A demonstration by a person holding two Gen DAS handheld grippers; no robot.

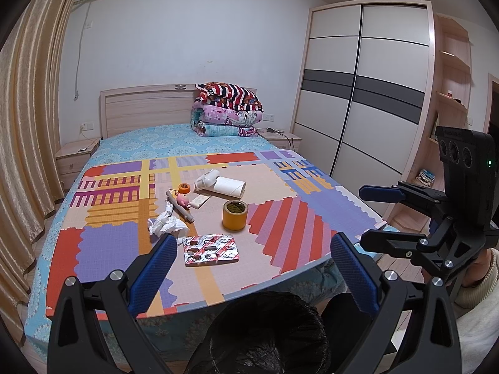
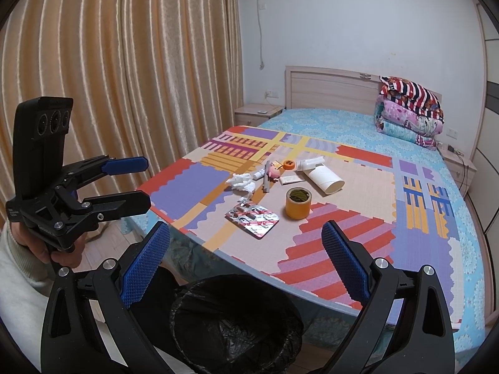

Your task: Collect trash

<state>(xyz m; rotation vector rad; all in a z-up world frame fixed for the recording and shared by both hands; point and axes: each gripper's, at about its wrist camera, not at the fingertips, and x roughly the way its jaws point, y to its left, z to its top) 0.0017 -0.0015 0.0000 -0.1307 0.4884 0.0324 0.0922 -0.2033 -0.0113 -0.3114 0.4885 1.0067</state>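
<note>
Left wrist view: left gripper (image 1: pixel 252 255) held with ribbed blue pads wide apart, gripping nothing, above a black plastic-lined bin (image 1: pixel 262 333) at the bed's foot. Ahead on the patchwork foam mat (image 1: pixel 109 243): glossy foil blister pack (image 1: pixel 211 250), crumpled white tissue (image 1: pixel 165 225), squat yellow tape roll (image 1: pixel 234 214), cardboard tube (image 1: pixel 229 185). Right gripper (image 1: pixel 371 215) off to the side, jaws likewise spread.

Right wrist view: right gripper (image 2: pixel 244 257) agape and empty over the round bin (image 2: pixel 234 321). Same litter on the mat (image 2: pixel 327 249): blister pack (image 2: pixel 252 220), tissue (image 2: pixel 241 184), tape roll (image 2: pixel 298 203). Left gripper (image 2: pixel 148 184) beside ridged beige curtains (image 2: pixel 124 62), jaws parted.
</note>
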